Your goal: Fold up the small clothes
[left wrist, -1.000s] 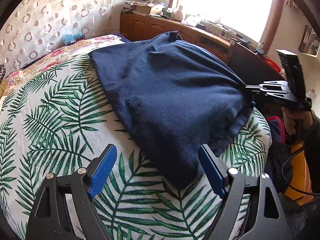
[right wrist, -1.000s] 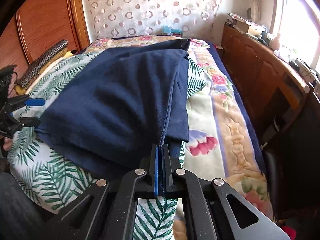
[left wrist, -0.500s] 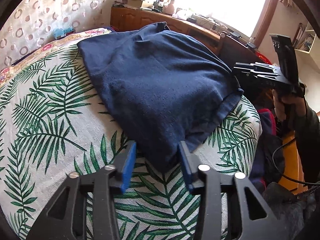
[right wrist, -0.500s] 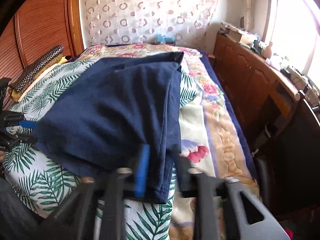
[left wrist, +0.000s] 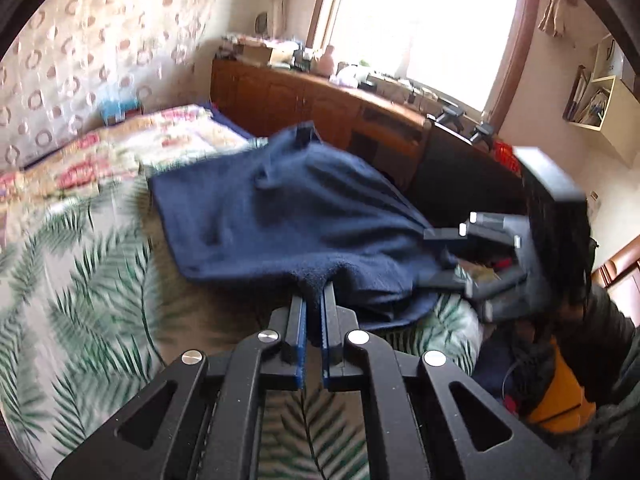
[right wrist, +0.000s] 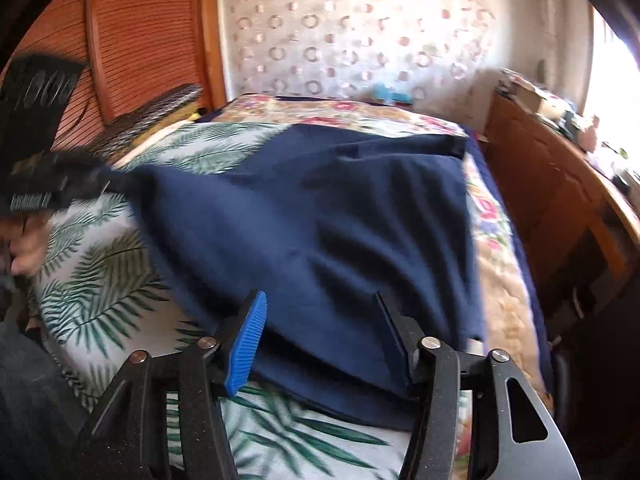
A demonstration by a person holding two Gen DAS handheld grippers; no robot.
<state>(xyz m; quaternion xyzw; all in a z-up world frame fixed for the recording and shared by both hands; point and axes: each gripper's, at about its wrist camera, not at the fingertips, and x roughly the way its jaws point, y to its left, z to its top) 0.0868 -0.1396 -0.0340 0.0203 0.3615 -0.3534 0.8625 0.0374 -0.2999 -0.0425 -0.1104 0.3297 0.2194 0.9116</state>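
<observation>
A navy blue garment [left wrist: 288, 216] lies on the palm-leaf bedspread [left wrist: 80, 280]; it also shows in the right wrist view [right wrist: 320, 232]. My left gripper [left wrist: 313, 300] is shut on the garment's near corner and holds it lifted off the bed. My right gripper [right wrist: 320, 320] is open, its jaws spread over the garment's near edge, and it holds nothing. The right gripper also shows in the left wrist view [left wrist: 472, 256] at the garment's right side. The left gripper shows blurred at the left of the right wrist view [right wrist: 44, 192].
The bed has a floral blanket [right wrist: 496, 248] along its right side. A wooden cabinet [left wrist: 320, 104] with clutter stands under the window. A wooden wardrobe [right wrist: 140, 40] and a dark patterned cushion [right wrist: 160, 108] are at the bed's far left. Clothes lie heaped on the floor [left wrist: 552, 400].
My left gripper closed on the garment's near corner and lifted it. My right gripper let go of the garment's edge and opened wide.
</observation>
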